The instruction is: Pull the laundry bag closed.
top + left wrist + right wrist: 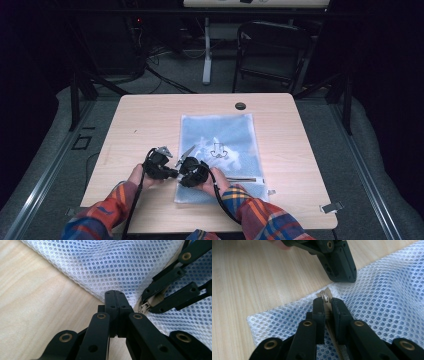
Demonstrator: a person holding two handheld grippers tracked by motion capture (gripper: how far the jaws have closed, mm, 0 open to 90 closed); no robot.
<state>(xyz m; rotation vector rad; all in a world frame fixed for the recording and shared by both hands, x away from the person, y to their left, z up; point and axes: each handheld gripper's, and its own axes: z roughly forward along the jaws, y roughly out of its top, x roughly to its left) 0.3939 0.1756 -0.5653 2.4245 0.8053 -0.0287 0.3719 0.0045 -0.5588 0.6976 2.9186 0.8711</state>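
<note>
A white mesh bag [220, 125] lies flat on the wooden table [150, 115], with pale items [217, 150] inside. At its near left corner the two grippers meet tip to tip. My right gripper [325, 300] is shut on the bag's metal zipper pull [325, 294], and the zipper teeth [334, 340] run back between its jaws. My left gripper [113, 293] is shut on the mesh edge [112, 262] just beyond the zipper's end. The left gripper view has the right gripper's jaws at the right, pinching the pull [145, 307]. From above, the left gripper [173, 173] and right gripper [181, 171] almost touch.
Bare wood lies left of the bag [249, 272]. A black grommet hole [240, 106] sits near the table's far edge. Metal clips [331, 206] stand at the near right corner. A dark chair [272, 50] stands beyond the table.
</note>
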